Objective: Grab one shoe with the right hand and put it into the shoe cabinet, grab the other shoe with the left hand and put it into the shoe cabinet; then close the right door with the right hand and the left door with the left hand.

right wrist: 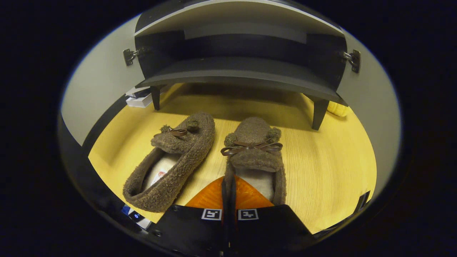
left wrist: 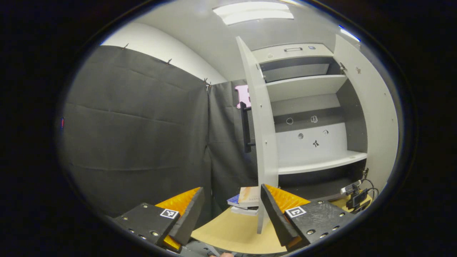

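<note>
Pinching right shoe [right wrist: 254,153] heel rim, right tongs [right wrist: 228,185]; left tongs [left wrist: 232,203] agape.

Two fuzzy brown shoes [right wrist: 210,157] with brown bows, pale-grey shoe cabinet [left wrist: 314,107], yellow wood-grain table [right wrist: 321,167]

Your two shoes [right wrist: 171,160] [right wrist: 255,153] look like rough, fuzzy brown fleece with paler pile lining (thin smooth bows on top). They sit on a matt, wood-grained table [right wrist: 321,160]. The shoe cabinet [left wrist: 310,142] shows smooth matt panels and small metal hinges [right wrist: 351,59].
</note>
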`<action>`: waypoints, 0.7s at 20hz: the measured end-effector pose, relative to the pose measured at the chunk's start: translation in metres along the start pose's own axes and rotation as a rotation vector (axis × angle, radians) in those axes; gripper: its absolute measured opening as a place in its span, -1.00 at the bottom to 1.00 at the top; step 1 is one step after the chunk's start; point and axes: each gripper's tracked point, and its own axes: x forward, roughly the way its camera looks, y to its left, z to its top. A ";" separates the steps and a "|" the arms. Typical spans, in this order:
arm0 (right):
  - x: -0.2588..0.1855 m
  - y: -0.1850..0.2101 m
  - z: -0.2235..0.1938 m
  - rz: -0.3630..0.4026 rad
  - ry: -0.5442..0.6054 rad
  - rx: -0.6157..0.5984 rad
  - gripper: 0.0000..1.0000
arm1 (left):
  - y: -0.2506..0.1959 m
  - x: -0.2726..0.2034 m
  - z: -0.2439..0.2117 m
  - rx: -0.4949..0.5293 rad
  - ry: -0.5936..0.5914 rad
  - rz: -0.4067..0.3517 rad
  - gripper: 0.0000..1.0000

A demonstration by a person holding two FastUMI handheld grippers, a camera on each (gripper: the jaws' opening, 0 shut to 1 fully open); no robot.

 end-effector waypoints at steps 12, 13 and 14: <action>-0.074 -0.005 0.058 0.101 -0.160 0.112 -0.96 | -0.021 -0.003 0.006 -0.023 -0.040 -0.129 0.84; -0.083 -0.005 0.067 0.106 -0.180 0.118 -0.96 | -0.032 -0.004 0.008 -0.023 -0.046 -0.139 0.84; -0.092 -0.005 0.076 0.110 -0.203 0.125 -0.96 | -0.041 -0.006 0.008 -0.024 -0.049 -0.149 0.99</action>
